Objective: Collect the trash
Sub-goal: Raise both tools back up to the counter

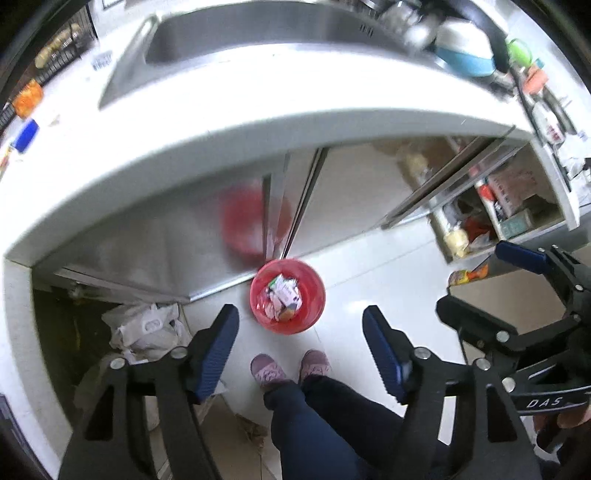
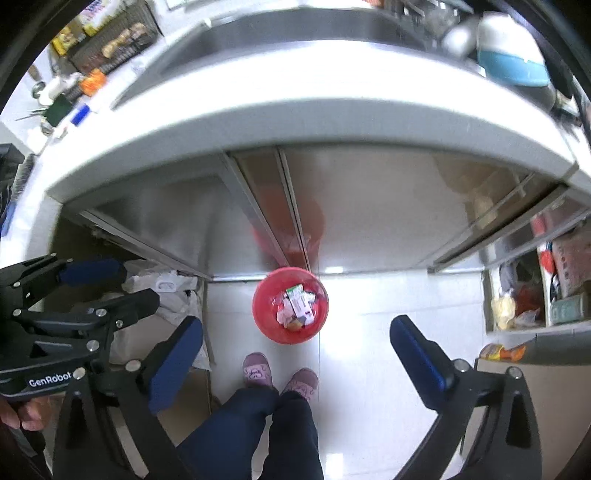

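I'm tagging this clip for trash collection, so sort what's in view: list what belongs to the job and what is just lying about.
Belongs to the job:
- red bin on the floor, with wrappers inside
- left tongs, open, holding nothing
- right tongs, open, holding nothing

Just lying about:
- sink
- blue and white bowl on the counter
- white plastic bag in the open cabinet
- pink slippers

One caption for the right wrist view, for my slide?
Open right gripper above red bin holding trash.
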A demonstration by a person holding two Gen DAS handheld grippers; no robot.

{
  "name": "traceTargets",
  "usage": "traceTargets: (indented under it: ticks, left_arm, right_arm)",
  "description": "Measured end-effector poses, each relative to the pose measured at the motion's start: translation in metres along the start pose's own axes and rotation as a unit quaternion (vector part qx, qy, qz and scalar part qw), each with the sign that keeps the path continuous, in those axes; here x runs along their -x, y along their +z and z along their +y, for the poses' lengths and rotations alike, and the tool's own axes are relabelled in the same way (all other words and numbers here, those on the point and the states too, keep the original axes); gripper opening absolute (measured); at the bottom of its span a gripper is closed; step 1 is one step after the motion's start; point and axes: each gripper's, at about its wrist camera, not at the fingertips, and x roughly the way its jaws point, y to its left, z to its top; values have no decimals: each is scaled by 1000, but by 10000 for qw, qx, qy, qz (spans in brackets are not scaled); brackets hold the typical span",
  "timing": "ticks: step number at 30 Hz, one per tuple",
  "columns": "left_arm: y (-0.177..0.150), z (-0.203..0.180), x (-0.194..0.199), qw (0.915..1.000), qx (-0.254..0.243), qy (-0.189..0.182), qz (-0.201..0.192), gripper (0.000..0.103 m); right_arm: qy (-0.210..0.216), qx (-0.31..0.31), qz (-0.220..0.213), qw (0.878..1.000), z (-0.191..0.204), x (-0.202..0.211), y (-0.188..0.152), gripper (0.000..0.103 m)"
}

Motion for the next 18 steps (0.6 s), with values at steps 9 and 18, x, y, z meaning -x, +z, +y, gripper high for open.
traceTargets:
  ticks: [9, 18]
  left_arm:
    - [6, 11, 63, 9984, 233, 311, -422, 91]
    - [16, 49, 119, 9891, 783, 877, -891, 100]
  right_arm:
    - [119, 285, -413, 9987, 22, 48, 13, 103]
    - [282, 797, -759, 9935, 56, 79, 51, 103]
